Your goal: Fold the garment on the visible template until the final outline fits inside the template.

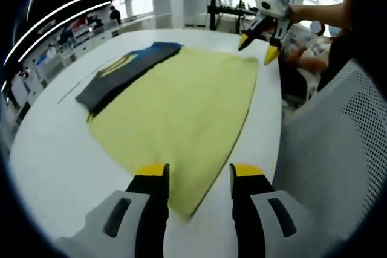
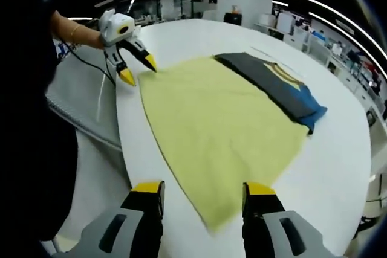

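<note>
the white table (image 1: 54, 167) is the largest thing, wide and with a rounded edge, and it takes most of both views. on it lies the yellow garment (image 1: 181, 113), spread flat in a shape that is wide at one end and narrow at the other. in the left gripper view its narrow corner lies near the table edge, between the two jaws of the left gripper (image 1: 196, 170). in the right gripper view the garment (image 2: 217, 125) reaches with its other near corner down between the jaws of the right gripper (image 2: 202, 188).

along the far side of the yellow garment, touching it, lies a dark grey cloth (image 1: 118, 77) with a blue end and a yellow mark on it; the mark is too small to read. i cannot tell if it is the template. no writing or brand can be read in either view.

beside the table is a grey mesh chair back (image 1: 338, 149).

the left gripper stands wide apart, with nothing between its yellow tips. in the right gripper view it (image 2: 138, 68) hangs over the garment's far corner, held by a hand (image 2: 91, 35). the right gripper is also wide apart and holds nothing; in the left gripper view it (image 1: 257, 48) hangs over the other far corner.
</note>
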The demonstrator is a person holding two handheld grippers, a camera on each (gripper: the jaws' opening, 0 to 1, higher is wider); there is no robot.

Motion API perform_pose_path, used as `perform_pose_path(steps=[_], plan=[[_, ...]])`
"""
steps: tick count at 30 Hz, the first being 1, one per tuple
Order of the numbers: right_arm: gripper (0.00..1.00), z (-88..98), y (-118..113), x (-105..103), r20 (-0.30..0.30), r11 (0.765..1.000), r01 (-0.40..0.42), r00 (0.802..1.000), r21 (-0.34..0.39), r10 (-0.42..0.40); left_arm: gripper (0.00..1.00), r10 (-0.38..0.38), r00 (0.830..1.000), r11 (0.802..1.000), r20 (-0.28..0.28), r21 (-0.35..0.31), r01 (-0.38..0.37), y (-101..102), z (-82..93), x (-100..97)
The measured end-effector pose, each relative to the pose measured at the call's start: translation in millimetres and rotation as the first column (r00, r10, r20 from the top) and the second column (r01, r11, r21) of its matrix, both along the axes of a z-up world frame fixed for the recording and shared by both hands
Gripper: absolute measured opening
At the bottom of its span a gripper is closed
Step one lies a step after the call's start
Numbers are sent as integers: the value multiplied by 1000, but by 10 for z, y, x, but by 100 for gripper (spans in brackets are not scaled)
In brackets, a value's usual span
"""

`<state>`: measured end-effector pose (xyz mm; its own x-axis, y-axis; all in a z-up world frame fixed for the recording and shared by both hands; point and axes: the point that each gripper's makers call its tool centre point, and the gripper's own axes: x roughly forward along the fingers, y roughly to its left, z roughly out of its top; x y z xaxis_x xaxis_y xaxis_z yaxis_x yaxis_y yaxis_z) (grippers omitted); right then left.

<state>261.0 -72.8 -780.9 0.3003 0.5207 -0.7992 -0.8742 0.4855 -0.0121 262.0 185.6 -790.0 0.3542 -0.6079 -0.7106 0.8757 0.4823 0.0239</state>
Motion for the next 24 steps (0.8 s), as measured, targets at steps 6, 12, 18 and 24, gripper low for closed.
perform_pose_path(steps=[6, 12, 18, 24], plan=[[42, -101, -55, -7, -4, 998, -31, 1000, -47, 31, 33, -13, 1000, 999, -10, 40, 14, 50, -62, -23], [39, -175, -86, -9, 0, 994, -57, 998, -89, 57, 30, -8, 1000, 998, -21, 58, 9, 85, -104, -19], [35, -218, -93, -13, -7, 993, -63, 998, -98, 62, 29, -9, 1000, 998, -19, 59, 10, 79, -115, -18], [31, -243, -100, 24, -30, 997, -34, 999, -71, 32, 24, -1, 999, 998, -36, 60, 4, 68, -123, 3]])
